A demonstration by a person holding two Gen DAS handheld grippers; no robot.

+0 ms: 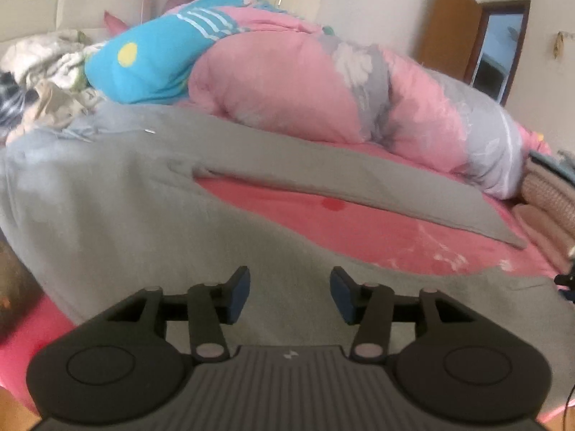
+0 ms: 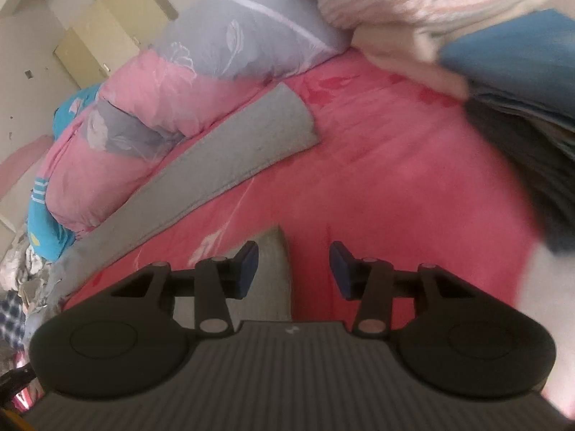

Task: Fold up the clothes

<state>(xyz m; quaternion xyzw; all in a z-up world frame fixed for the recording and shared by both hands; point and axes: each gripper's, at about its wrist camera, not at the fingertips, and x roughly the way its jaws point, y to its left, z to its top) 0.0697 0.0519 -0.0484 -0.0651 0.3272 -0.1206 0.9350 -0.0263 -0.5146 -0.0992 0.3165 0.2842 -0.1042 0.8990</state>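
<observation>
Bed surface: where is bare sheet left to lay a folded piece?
Bare pink sheet lies between the grey trouser leg and the folded stack. Behind, the rolled quilt crowds the bed.

The grey garment is matt, soft knit cloth; the pink bedsheet looks smooth; each hand-held gripper is matt black plastic.

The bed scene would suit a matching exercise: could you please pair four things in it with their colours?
Things:
1. trousers
2. bed sheet
3. quilt
4. cushion

Colours:
A. pink and grey with a floral print
B. turquoise with a yellow dot
C. plain grey
D. coral red

Pairs: 1-C, 2-D, 3-A, 4-B
</observation>
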